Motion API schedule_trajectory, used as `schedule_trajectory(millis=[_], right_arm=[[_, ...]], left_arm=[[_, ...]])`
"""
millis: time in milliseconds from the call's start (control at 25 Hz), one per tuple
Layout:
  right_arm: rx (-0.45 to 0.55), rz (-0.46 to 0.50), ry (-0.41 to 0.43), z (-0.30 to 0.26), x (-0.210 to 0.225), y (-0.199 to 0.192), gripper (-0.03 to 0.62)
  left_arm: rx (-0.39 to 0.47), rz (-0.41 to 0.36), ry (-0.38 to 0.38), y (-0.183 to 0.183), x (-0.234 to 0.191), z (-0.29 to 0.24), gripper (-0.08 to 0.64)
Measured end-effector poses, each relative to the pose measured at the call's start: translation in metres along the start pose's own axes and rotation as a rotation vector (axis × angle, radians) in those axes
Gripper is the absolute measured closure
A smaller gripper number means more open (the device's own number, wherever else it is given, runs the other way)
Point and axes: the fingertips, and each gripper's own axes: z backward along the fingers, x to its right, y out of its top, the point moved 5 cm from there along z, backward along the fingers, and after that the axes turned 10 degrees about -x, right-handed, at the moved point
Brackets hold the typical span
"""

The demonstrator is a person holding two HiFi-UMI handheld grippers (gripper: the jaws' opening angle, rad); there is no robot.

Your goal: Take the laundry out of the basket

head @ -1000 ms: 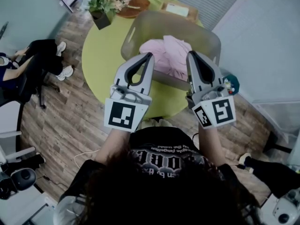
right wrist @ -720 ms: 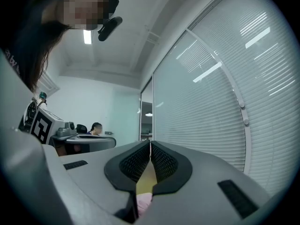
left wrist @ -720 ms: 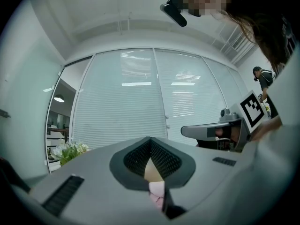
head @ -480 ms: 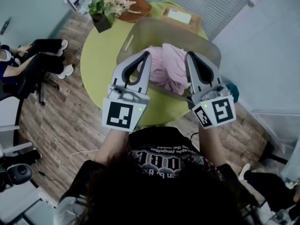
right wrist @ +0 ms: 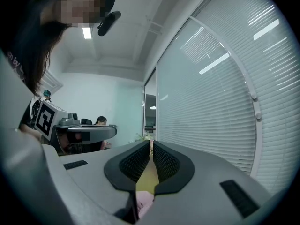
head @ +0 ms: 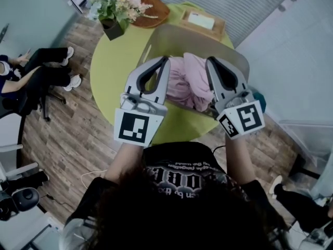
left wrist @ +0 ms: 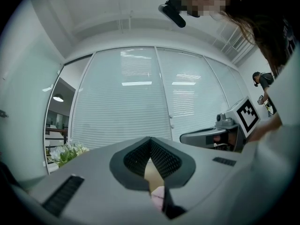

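Left claw (head: 165, 61) and right claw (head: 209, 61) both clenched, empty, hovering level at near side of translucent grey plastic basket (head: 177, 38) on round yellow-green worktop (head: 114, 72). Pink crumpled laundry (head: 184, 85) lying inside basket, showing between claws. Sitting behind basket: potted flowers (head: 115, 4), brown woven dish (head: 150, 10), wooden tray (head: 203, 21). Seated person's legs (head: 52, 61) flanking worktop's left.

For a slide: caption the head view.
Left claw and right claw, shut, flank pink cloth laundry in a translucent plastic basket.

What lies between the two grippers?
Pink laundry in the basket lies between the left gripper and the right gripper, as the head view shows.
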Motion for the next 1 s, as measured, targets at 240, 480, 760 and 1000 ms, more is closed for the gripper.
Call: schedule_trajectory(millis=[240, 480, 760, 1000], right_arm=[[-0.09, 0.0, -0.006, -0.017, 0.01, -0.009, 0.56], [-0.097, 0.02, -0.022, -0.028, 0.017, -0.006, 0.557], [-0.181, -0.01, 0.0, -0.05, 0.023, -0.02, 0.411], [-0.313, -0.053, 0.0, -0.072, 0.028, -0.043, 0.287]], left_arm=[[0.012, -0.005, -0.04, 0.002, -0.01, -0.007, 0.56], [0.019, -0.02, -0.067, 0.006, -0.014, -0.014, 0.56], [0.023, -0.021, -0.079, 0.008, -0.022, -0.019, 0.56], [0.021, -0.015, -0.082, 0.005, -0.027, -0.02, 0.56]])
